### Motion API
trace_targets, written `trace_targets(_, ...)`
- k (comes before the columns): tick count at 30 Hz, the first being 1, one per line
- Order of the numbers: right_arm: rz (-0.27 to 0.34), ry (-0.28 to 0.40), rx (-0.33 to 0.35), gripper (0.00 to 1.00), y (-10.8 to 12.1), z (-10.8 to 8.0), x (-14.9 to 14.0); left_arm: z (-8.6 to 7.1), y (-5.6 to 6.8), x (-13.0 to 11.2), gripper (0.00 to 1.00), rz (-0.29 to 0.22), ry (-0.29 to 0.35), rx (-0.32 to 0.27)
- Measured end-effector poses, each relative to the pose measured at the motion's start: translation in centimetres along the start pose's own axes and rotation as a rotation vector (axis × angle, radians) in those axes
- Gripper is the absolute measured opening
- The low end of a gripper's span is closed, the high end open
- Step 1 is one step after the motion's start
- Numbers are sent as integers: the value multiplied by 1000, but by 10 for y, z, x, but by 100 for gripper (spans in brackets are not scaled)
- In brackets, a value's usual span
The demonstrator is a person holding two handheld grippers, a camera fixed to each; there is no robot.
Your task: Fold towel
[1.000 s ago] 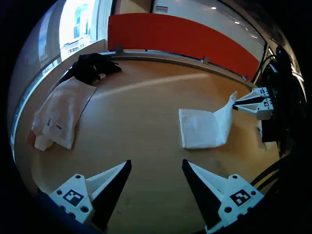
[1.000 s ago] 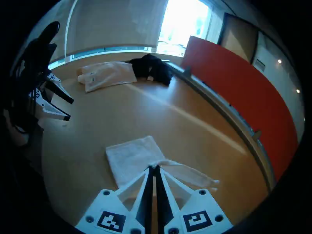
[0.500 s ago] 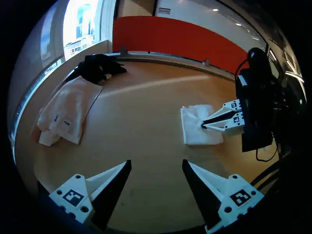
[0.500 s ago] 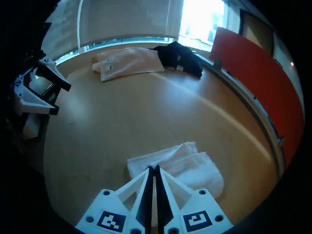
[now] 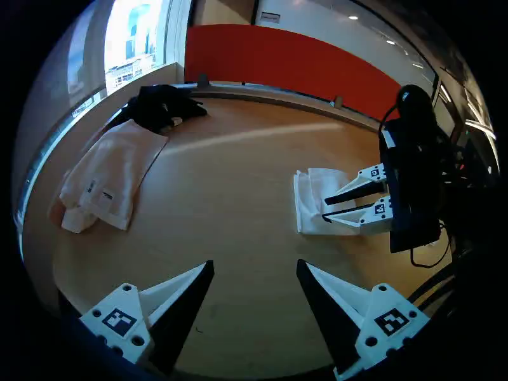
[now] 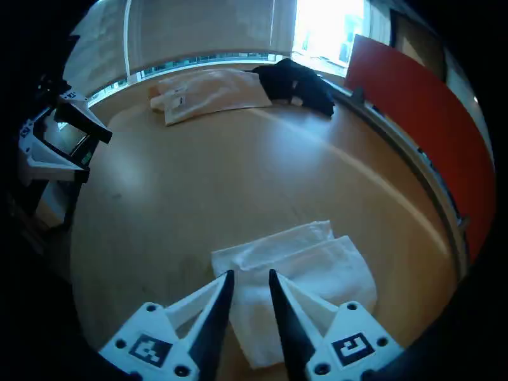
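The towel (image 6: 298, 267) lies folded on the worktop (image 6: 190, 178), its layers slightly offset. A tip of the right tongs (image 6: 251, 282) could snag the top layer and drag the fold askew; whether the tips touch the cloth is hard to tell. These tongs, narrowly parted and empty, point low over the towel's near edge. The left tongs (image 5: 254, 286) hover wide apart and empty, well clear of the towel.

Bare wood of the table (image 5: 235, 159) runs open from the left gripper (image 5: 254, 263) to the folded towel (image 5: 311, 197) — the widest way through. The right gripper (image 5: 324, 211), fingers parted, blocks the towel's right side as the left gripper view shows it. A stack of white towels (image 5: 111, 171) and a black cloth (image 5: 159, 106) take the far left corner, and a raised rail (image 5: 286, 98) with a red panel (image 5: 286, 57) walls the far edge.
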State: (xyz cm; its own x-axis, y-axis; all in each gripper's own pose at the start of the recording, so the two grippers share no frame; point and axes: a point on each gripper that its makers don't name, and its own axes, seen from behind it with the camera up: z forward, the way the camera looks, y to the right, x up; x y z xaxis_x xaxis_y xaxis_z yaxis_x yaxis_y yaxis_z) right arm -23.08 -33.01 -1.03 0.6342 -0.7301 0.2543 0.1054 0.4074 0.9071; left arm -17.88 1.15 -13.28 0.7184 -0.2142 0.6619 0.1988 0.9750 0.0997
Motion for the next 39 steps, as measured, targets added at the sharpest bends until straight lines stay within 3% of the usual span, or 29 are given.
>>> trace_targets(3,12,3,-8,68,1,-4,-2,1,1,0,97,7,-1,0)
trace_targets(9,40,4,-31,73,3,-14,-14,1,2,1,97,13,2,1)
trace_targets(26,149,-40,-101,73,8,-46,-78,4,11,2,97,26,2,-4)
trace_targets(39,202,-79,-111,70,5,-45,-106,5,20,-3,97,34,-2,-9)
